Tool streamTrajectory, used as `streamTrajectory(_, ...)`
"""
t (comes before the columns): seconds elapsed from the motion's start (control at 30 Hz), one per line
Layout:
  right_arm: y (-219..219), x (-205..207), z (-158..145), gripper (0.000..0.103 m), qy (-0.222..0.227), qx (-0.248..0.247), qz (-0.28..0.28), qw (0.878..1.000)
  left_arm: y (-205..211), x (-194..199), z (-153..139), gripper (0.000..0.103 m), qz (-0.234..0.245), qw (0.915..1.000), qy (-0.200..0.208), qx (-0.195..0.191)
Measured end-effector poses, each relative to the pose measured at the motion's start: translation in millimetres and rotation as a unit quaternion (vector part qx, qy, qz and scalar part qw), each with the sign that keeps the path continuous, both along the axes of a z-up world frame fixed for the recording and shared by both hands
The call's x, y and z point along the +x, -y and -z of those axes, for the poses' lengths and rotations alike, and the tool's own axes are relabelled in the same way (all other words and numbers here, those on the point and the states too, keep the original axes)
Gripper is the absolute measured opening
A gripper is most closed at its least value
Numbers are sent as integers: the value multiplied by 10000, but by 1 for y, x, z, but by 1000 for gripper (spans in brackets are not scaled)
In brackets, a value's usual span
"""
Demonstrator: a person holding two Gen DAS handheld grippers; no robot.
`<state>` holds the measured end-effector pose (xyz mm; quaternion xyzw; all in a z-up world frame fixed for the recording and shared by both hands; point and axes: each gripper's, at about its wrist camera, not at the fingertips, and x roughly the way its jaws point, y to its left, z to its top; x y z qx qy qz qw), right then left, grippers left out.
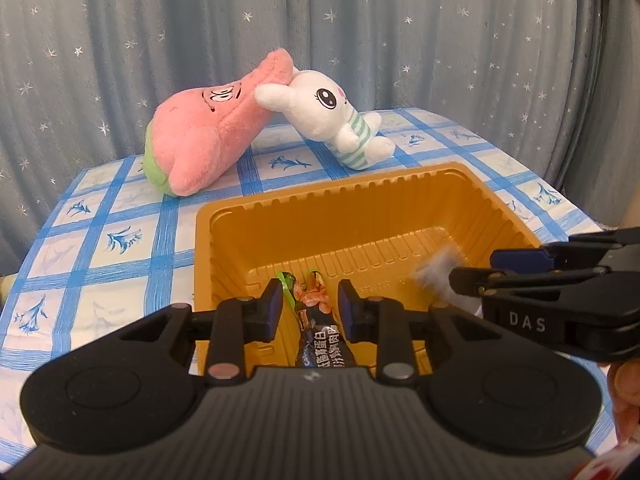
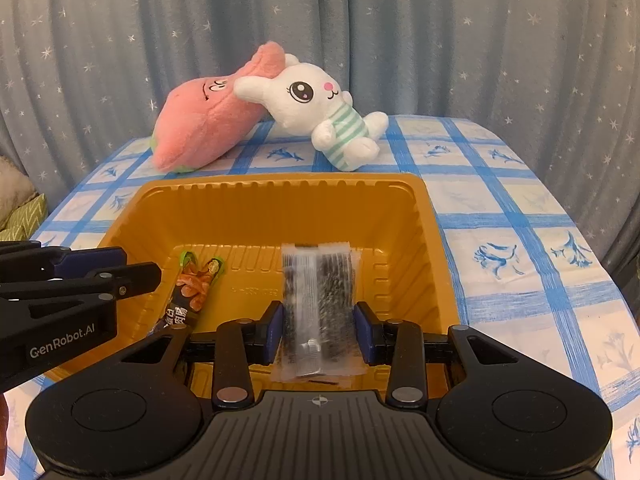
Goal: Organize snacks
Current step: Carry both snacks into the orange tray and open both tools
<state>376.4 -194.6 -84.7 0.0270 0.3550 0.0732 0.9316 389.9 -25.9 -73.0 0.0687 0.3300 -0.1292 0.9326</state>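
Table: blue-checked tablecloth (image 2: 520, 216) carrying the tray.
Tray: golden ribbed plastic tray (image 2: 280, 216) sitting under both grippers.
Right gripper (image 2: 319, 330): pinching a clear seaweed packet (image 2: 318, 300) over the tray.
Left gripper (image 1: 308, 312): jaws nearly together, gripping a dark sausage stick (image 1: 316, 332) above the tray floor.

1. The tray (image 2: 436, 248) is thin moulded plastic, golden yellow, with ribbed walls and a dull sheen.
2. The tablecloth (image 2: 520, 216) looks like smooth cloth, matt, printed in blue checks.
3. The pink plush toy (image 1: 200, 136) and the white plush rabbit (image 2: 312, 100) at the far side are soft, fuzzy fabric.
4. The curtain (image 1: 400, 40) is matt grey-blue cloth with small stars.
5. The clear packet (image 2: 318, 304) is glossy, crinkled film; the dark sausage wrapper (image 1: 316, 332) is shiny printed film.
6. Both grippers, the left gripper (image 1: 309, 312) and the right gripper (image 2: 319, 330), are matt black plastic with ridged housings and small shiny metal pins.
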Motion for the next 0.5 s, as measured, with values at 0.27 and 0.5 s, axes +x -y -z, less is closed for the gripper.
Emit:
streamTrajectory(0.27, 6, -4, -8, 59, 137, 123, 8, 9998, -8, -8, -12, 34, -91, 9998, 75, -150)
streamTrajectory(0.5, 8, -25, -27, 59, 386, 42, 44, 9992, -17, -37, -30, 55, -236, 9989, 270, -288)
